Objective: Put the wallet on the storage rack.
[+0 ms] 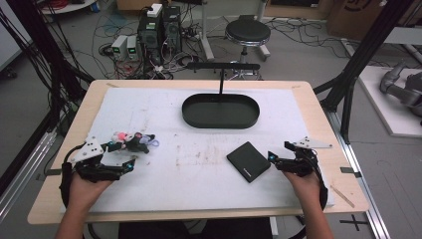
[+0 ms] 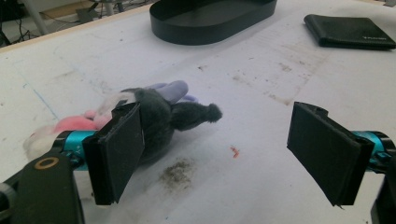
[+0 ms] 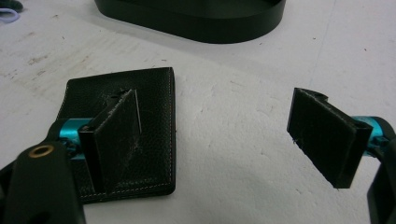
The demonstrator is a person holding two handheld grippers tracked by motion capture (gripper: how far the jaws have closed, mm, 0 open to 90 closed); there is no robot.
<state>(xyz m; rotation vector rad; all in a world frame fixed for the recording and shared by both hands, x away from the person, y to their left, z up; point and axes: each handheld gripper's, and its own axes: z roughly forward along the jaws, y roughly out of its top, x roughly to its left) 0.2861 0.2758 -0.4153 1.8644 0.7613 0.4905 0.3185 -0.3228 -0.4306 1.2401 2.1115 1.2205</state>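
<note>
Two things lie by the tongs: a small plush toy rests on the counter just beyond the left tongs, against the outer face of one pad, not between them; these tongs are released. A black wallet lies under one pad of the right tongs, also released wide. Beyond both sits an oval black tray.
</note>
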